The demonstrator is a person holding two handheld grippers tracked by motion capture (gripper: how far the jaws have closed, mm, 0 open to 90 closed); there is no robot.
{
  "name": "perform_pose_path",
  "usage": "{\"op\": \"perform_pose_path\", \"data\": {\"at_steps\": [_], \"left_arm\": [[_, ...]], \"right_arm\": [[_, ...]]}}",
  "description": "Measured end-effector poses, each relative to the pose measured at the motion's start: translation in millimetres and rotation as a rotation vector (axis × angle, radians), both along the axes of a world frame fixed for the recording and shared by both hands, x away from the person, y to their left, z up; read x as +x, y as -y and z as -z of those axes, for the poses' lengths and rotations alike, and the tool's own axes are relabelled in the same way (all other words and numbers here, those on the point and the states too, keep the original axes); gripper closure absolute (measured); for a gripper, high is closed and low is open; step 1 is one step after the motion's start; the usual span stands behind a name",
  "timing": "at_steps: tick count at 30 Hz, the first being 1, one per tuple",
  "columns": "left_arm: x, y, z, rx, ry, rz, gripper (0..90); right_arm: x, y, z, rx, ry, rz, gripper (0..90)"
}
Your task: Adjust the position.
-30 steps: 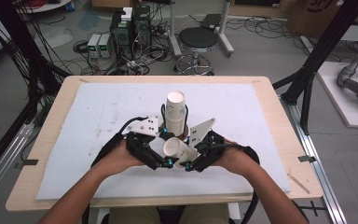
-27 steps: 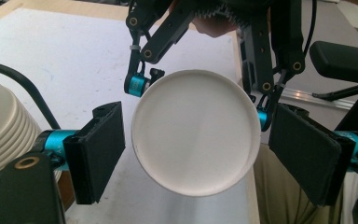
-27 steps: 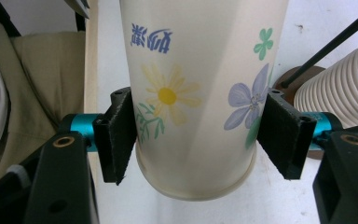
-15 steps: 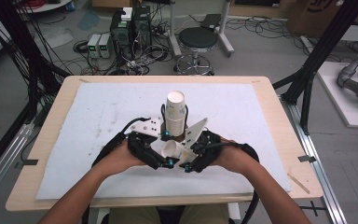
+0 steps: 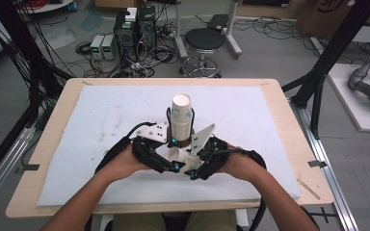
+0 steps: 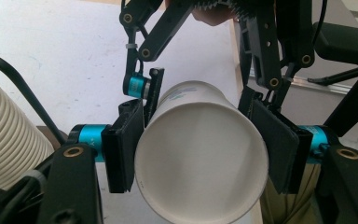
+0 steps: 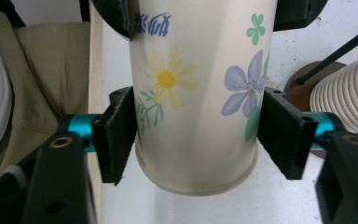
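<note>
2 grippers, left gripper (image 5: 173, 166) and right gripper (image 5: 191, 172), pinch 1 empty flowered paper cup (image 6: 200, 154) just near of the cup stack (image 5: 182, 115).

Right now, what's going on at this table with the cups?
A person holds one paper cup between two hand-held tools, just in front of a tall stack of cups on the white mat. The left tool clamps the cup near its open rim, while the right tool clamps it near its base. The cup lies sideways, clear of the stack.
</note>
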State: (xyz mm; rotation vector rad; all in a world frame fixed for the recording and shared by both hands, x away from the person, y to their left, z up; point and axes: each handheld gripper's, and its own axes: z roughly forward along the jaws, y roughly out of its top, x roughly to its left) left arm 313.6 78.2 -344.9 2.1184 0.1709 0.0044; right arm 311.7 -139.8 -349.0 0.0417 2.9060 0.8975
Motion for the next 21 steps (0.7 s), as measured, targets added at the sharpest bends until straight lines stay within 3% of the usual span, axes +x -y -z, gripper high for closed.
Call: {"op": "perform_pose_path", "data": {"at_steps": [3, 10, 21], "left_arm": [[0.2, -1.9, 1.4, -0.013, -0.003, -0.008, 37.0], [1.9, -12.3, 3.6, -0.064, -0.008, -0.029, 37.3], [-1.3, -24.6, 11.3, -0.177, 0.012, -0.047, 37.5]], "right_arm": [[-0.6, 2.5, 1.6, 0.045, 0.001, 0.032, 20.0], [-1.3, 11.8, -0.5, 0.146, -0.012, 0.046, 18.8], [-4.7, 25.6, -3.2, 0.318, -0.026, 0.081, 18.9]]}}
